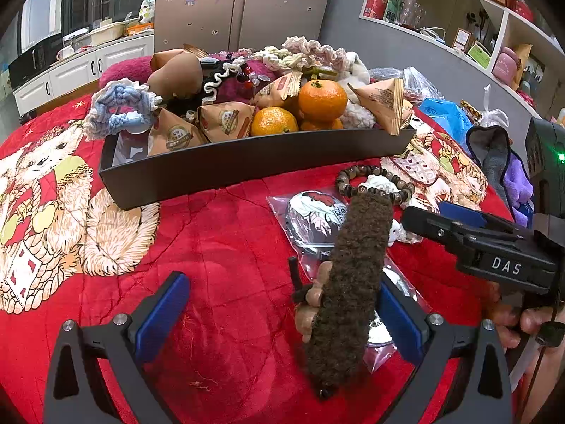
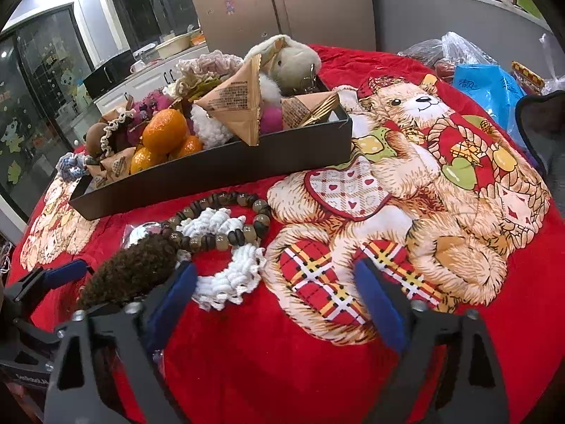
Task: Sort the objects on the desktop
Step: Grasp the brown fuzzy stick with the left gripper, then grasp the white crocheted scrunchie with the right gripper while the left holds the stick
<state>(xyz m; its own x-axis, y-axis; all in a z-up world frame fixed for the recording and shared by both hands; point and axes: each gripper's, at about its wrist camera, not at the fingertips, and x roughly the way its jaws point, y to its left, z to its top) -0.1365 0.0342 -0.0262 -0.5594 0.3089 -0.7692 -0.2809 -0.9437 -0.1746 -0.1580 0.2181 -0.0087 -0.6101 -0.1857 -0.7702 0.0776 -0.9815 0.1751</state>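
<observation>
Left wrist view: the left gripper (image 1: 282, 314) is spread open around a fuzzy brown hair clip (image 1: 353, 282), lying on a bagged round badge (image 1: 317, 215). The right gripper (image 2: 275, 300) is open above the red blanket (image 2: 247, 353). Farther, a bead bracelet (image 2: 219, 222) lies before the full black tray (image 1: 247, 162).

red bear-print blanket (image 2: 247, 353), steel fridge (image 1: 243, 3), perhaps microwave (image 1: 35, 60)

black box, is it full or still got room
Nearly full. The black box is heaped above its rim with oranges, paper packets and crocheted pieces; only its left end shows bare floor.
</observation>
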